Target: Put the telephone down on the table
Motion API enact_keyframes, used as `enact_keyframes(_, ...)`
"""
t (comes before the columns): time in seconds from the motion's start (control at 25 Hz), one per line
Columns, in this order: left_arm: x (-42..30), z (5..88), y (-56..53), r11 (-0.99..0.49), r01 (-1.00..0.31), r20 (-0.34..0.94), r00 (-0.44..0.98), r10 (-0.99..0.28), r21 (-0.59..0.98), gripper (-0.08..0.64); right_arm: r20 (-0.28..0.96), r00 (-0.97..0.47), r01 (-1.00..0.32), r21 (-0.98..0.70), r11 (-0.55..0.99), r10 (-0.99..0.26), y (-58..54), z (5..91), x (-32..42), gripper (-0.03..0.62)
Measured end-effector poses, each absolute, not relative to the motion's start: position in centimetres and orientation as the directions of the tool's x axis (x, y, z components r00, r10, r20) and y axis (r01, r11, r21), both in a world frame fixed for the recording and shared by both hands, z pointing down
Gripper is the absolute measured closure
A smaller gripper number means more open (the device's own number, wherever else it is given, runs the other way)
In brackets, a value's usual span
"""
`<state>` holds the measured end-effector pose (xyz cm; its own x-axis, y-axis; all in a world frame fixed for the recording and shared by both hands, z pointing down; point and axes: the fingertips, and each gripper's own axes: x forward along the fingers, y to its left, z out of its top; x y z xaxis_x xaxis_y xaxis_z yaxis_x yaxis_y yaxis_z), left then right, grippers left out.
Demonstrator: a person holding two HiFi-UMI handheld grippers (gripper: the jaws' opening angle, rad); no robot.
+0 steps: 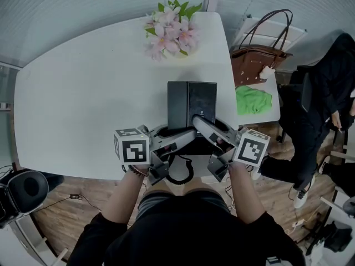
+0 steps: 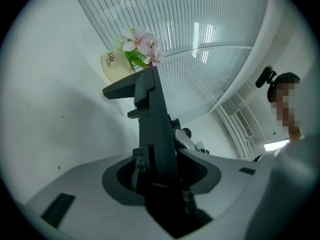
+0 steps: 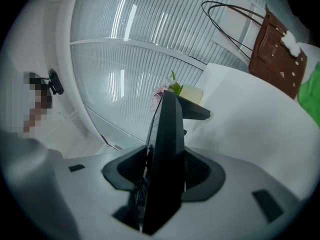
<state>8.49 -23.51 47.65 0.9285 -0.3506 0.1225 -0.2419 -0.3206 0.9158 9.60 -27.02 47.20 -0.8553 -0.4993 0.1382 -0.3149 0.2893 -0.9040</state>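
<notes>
Status: not finished. Black telephone (image 1: 191,101) sits over the near edge of the tabletop (image 1: 83,93), toward its right side. Left tool (image 1: 183,136) and right tool (image 1: 201,123) are both clamped on its near end. Coiled cord (image 1: 180,173) hangs off the near edge. Can't tell whether the base rests on the tabletop. Remaining, by my reading: settle it, then release.

Writing: flower pot (image 2: 114,65) at the far edge reads "Life"; the second line is too small to read.

The black rectangular plastic telephone (image 1: 191,101) is at the near edge of the white counter (image 1: 83,104), lower centre, the left tool (image 1: 186,136) and right tool (image 1: 199,122) clamping its near end. Pink flowers (image 1: 171,32) stand at the far edge; right of the telephone lies a green cloth (image 1: 253,100), a brown leather handbag (image 1: 258,64) behind it
</notes>
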Motion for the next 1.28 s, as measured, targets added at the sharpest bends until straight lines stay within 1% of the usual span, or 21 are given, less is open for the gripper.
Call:
enact_keyframes(0.4,8.5,47.8,-23.2,-0.304,-0.254,0.143,0.928,-0.345,0.918,0.357,0.139,-0.856,-0.304,-0.915,0.267,-0.499,-26.7,47.6,9.7,0.39)
enact_keyframes(0.56,8.5,48.1,-23.2,-0.291,-0.256,0.15,0.928,-0.342,0.922,0.357,0.126,-0.86,-0.28,-0.927,0.25,-0.494,-26.6,47.6,9.4,0.388)
enact_keyframes(0.96,8.6,48.7,-23.0,-0.282,-0.273,0.175,0.928,-0.33,0.919,0.356,0.148,-0.857,-0.298,-0.924,0.239,-0.494,-26.5,48.4,9.7,0.39)
enact_keyframes(1.12,8.6,49.2,-22.7,-0.285,-0.299,0.203,0.925,-0.322,0.911,0.347,0.123,-0.87,-0.263,-0.935,0.237,-0.478,-26.1,48.1,9.0,0.387)
enact_keyframes(1.28,8.6,49.6,-22.6,-0.29,-0.322,0.227,0.92,-0.319,0.901,0.339,0.161,-0.86,-0.31,-0.919,0.244,-0.484,-26.2,48.6,9.4,0.385)
